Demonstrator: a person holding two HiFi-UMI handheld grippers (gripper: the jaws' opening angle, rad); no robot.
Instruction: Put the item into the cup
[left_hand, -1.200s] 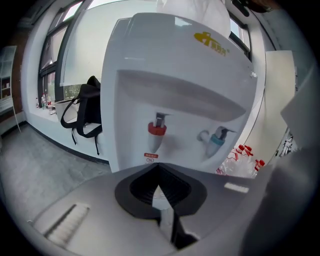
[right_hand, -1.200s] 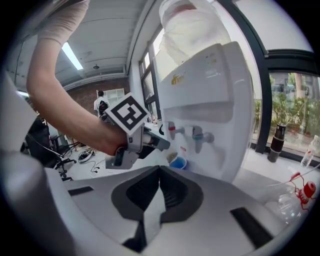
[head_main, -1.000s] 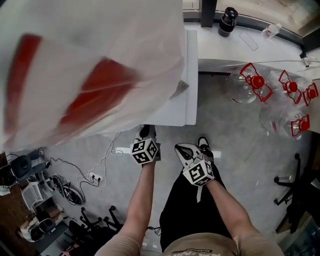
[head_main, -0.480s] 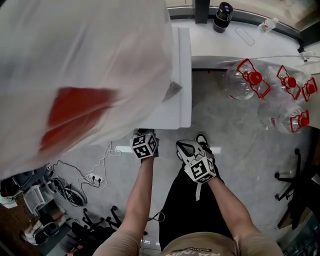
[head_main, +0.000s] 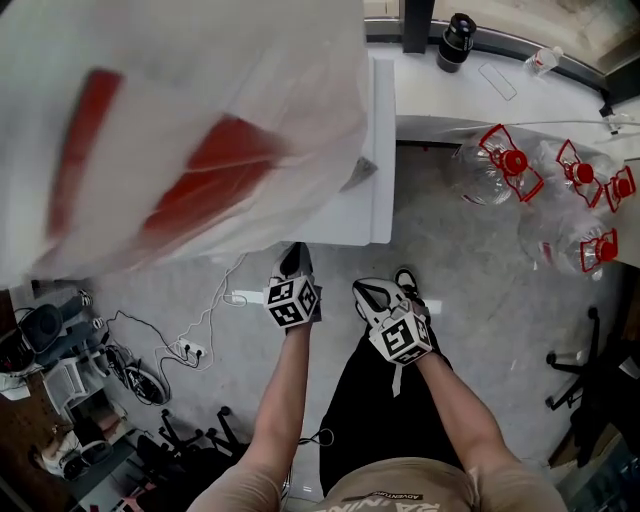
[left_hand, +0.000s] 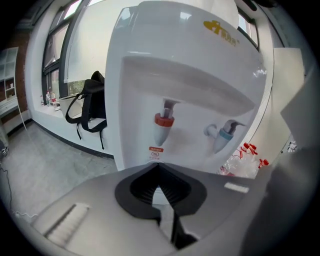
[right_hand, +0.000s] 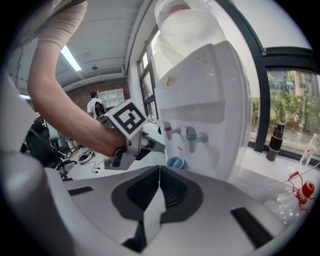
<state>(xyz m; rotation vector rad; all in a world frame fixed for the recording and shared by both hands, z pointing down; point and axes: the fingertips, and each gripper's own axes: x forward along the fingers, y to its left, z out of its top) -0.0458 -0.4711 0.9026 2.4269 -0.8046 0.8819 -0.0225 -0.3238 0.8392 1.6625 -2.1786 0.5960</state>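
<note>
change: over the last second both grippers barely shifted, only the head view swayed | left gripper (left_hand: 159, 167) jaws pressed together, empty | right gripper (right_hand: 160, 169) likewise | small blue cup (right_hand: 175, 162) beneath the taps of the white plastic water dispenser (right_hand: 210, 85) | item unseen; task judged not begun

Glossy white plastic water dispenser (left_hand: 200, 75), matt grey floor (head_main: 480, 280)

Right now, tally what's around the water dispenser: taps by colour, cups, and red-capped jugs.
Red tap: 1
Blue tap: 1
Blue cup: 1
Red-capped jugs: 4
Total: 7
</note>
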